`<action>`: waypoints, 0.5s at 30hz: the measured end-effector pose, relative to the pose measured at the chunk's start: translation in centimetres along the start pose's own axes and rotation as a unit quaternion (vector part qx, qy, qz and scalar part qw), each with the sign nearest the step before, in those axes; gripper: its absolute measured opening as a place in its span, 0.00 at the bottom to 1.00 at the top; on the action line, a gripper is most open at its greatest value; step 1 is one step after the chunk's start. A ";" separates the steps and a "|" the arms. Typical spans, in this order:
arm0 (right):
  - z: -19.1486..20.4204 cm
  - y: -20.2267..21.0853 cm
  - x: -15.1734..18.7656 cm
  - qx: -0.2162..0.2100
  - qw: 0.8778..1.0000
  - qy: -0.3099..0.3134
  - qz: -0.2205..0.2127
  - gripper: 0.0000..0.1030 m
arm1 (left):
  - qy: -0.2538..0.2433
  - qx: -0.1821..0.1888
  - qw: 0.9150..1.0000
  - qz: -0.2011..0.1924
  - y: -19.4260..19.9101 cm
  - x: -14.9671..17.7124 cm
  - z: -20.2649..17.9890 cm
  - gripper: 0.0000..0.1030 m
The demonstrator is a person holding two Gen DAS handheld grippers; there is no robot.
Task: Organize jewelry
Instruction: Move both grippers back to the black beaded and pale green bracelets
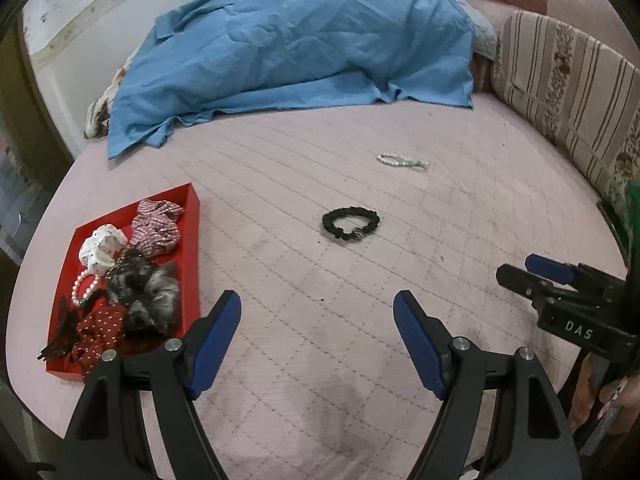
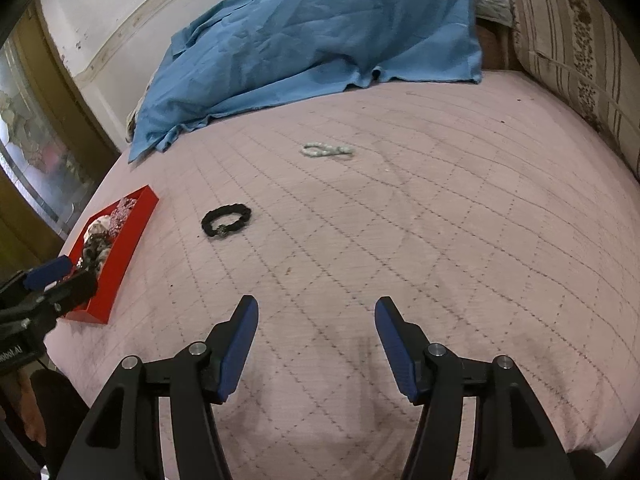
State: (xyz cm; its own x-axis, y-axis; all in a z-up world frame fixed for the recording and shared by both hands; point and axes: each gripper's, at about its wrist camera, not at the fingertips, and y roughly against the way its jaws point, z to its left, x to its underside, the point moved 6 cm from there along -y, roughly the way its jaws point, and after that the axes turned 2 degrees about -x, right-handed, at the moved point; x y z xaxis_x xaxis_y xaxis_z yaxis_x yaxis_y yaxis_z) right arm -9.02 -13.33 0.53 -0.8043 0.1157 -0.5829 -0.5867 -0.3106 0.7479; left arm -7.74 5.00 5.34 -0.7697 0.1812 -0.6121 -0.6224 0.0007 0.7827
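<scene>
While both jaws gape, red tray (image 1: 192,236) heaped, contents tangled, white bracelet (image 2: 326,150) blurred.

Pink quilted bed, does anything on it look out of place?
Yes: a black ruffled scrunchie and a white beaded bracelet lie loose on the quilt, outside the red tray holding the other accessories.

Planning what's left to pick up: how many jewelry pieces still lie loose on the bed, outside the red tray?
2. A black bracelet lies mid-bed, right of the red tray; a white bead bracelet lies farther back, nearer the blue cloth, which may hide more.
</scene>
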 end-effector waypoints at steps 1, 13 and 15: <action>-0.2 0.0 0.0 0.000 1.000 -0.002 0.000 0.63 | -0.002 -0.001 1.000 0.002 -0.2 0.0 -0.1 0.75; -1.7 -0.5 -0.3 0.002 1.000 -0.008 0.001 0.64 | -0.012 -0.008 1.000 0.028 -2.3 -0.1 -0.8 0.75; -2.0 -0.7 -0.5 0.002 1.000 -0.009 0.002 0.64 | -0.014 -0.008 0.999 0.032 -2.7 -0.2 -0.9 0.75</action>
State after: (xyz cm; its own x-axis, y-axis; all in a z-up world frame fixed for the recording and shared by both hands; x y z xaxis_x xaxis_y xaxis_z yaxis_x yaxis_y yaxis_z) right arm -8.06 -15.02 -0.32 -0.8083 0.1311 -0.5740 -0.5837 -0.3066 0.7519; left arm -6.04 4.12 3.22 -0.8039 0.2072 -0.5575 -0.5745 -0.0280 0.8180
